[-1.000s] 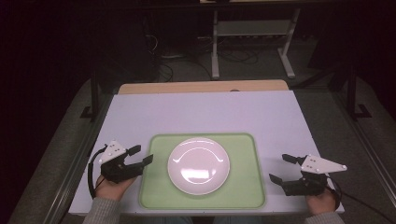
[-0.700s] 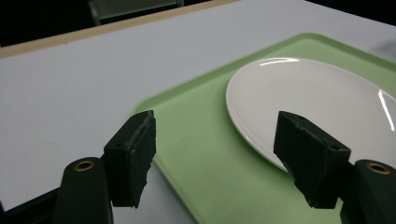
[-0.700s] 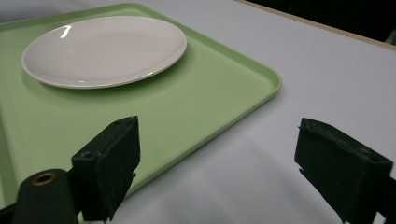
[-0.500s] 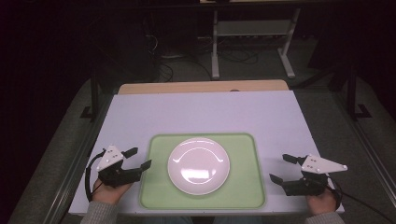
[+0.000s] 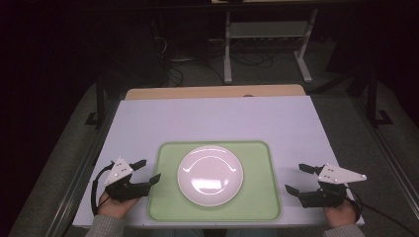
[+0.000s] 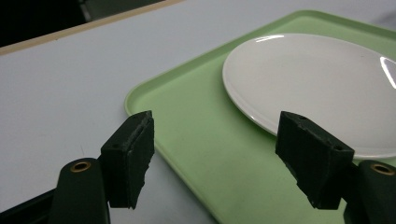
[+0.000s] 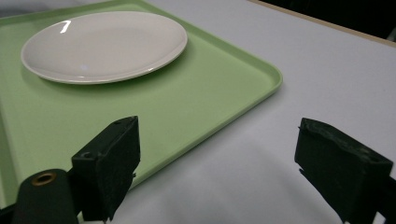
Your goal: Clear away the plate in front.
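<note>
Beside tray (image 5: 257, 207), both tools agape

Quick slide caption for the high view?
White plate on green tray, flanked by open left gripper and right gripper.

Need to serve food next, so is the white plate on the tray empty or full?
Empty. The white plate sits on the green tray, its glossy surface bare in the high view.
</note>
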